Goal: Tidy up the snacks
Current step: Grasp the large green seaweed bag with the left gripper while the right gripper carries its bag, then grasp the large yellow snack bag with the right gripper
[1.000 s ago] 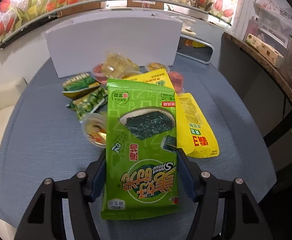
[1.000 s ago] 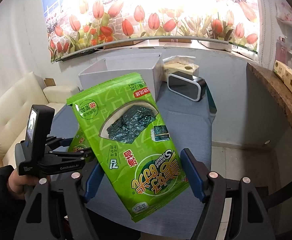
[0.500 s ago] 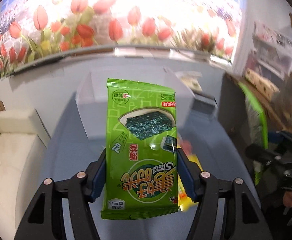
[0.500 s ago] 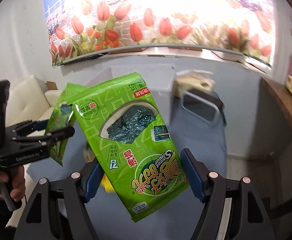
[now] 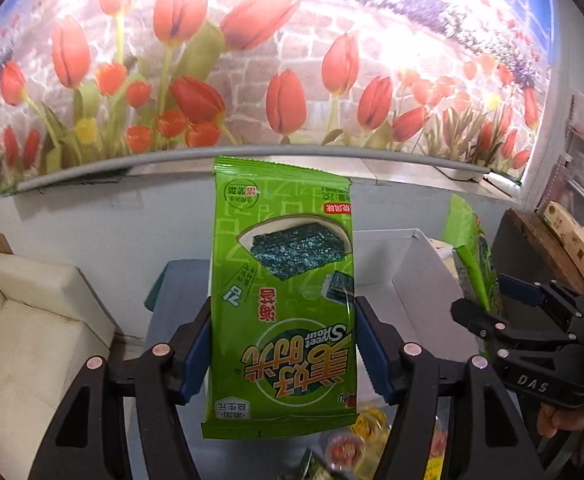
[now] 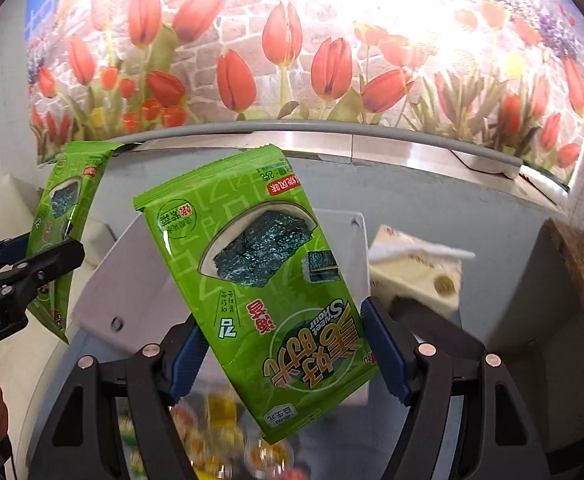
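My left gripper is shut on a green seaweed packet, its blue pads pressing the packet's two long edges; the packet stands upright in the air. My right gripper is shut on a second green seaweed packet, which leans left. Both hang in front of an open white box, seen behind and right of the packet in the left wrist view. Each gripper shows in the other's view: the right one at the right edge, the left one at the left edge.
Jelly cups and snack packets lie blurred on the blue-grey table below the grippers. A tissue box stands right of the white box. A cream sofa is at the left, a wooden ledge at the right.
Both grippers have risen and travelled with their packets from over the snack pile toward the white box. The pile has slid to the bottom of both views.
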`<move>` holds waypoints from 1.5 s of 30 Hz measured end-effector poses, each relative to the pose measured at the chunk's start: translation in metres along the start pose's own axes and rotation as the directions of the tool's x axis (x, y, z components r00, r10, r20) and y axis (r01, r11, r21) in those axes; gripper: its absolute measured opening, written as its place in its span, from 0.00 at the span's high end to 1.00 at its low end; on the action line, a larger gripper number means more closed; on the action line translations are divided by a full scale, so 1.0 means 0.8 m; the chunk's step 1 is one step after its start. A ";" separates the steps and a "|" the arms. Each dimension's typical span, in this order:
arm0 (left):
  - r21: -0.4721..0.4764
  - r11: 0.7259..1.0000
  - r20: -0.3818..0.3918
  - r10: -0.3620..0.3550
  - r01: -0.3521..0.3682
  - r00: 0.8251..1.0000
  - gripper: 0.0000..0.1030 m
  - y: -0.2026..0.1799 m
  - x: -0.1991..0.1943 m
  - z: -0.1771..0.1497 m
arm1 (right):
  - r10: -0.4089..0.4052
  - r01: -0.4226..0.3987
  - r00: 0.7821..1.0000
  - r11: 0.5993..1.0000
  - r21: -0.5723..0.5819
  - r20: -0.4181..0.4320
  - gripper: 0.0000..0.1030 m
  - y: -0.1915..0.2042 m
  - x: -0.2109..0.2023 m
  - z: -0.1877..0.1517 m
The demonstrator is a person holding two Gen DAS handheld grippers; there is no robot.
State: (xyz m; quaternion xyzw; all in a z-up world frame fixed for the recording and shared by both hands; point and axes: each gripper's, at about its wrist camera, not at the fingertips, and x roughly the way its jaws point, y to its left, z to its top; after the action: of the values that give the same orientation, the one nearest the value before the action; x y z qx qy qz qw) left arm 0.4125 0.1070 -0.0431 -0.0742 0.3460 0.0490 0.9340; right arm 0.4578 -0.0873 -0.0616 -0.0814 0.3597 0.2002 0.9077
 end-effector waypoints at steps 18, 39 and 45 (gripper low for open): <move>0.075 0.995 -0.007 0.066 -0.066 0.998 0.00 -0.003 0.028 -0.004 | -0.002 0.003 1.000 0.999 0.037 -0.004 0.00 -0.012 0.027 -0.010; -0.003 0.999 -0.030 -0.038 0.038 0.999 0.00 -0.007 -0.137 -0.207 | -0.055 0.062 0.996 0.994 0.085 -0.074 0.00 0.045 -0.087 -0.243; -0.011 0.997 -0.049 -0.080 0.080 0.996 0.00 -0.009 -0.174 -0.254 | -0.010 0.021 0.993 0.995 0.094 -0.119 0.00 0.065 -0.065 -0.257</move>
State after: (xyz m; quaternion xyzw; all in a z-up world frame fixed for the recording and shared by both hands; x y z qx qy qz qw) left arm 0.1784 0.0597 -0.1038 -0.0934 0.3657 0.0111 0.9260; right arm 0.2745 -0.1161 -0.1759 -0.0524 0.4214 0.1707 0.8891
